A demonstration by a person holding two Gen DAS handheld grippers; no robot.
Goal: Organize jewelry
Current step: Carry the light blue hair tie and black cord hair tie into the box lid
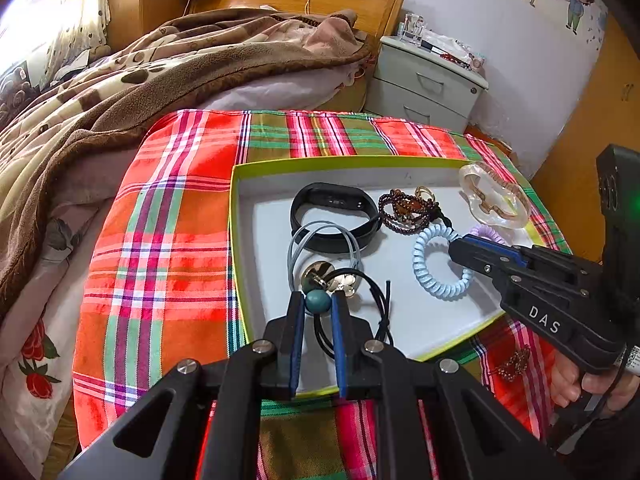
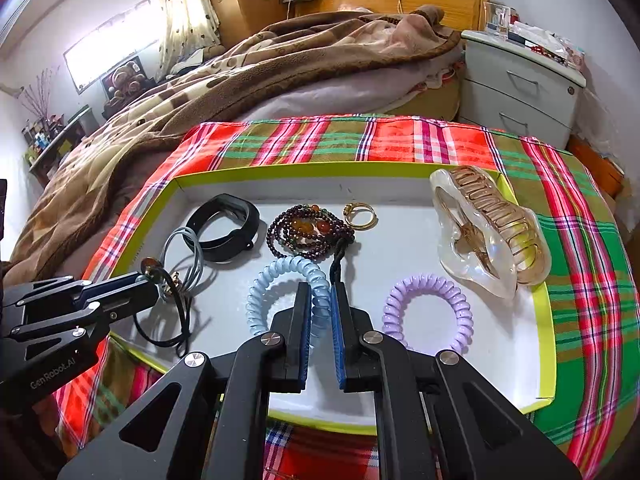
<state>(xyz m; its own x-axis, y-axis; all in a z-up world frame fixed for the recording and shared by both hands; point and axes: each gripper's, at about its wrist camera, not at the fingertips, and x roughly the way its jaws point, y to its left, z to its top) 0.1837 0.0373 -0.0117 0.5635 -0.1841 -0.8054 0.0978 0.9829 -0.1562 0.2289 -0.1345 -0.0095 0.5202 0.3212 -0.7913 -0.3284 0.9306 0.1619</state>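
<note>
Carefully: left gripper fingers pinch the teal bead, so lift its cord clear; right gripper fingers grip the blue coil tie.

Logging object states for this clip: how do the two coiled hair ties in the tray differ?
The blue coil tie is pale blue; the purple coil tie is lilac. The blue one sits between the right gripper fingers; the purple one lies apart, untouched, nearer the hair claw. Both are spiral rings lying in the tray.
</note>
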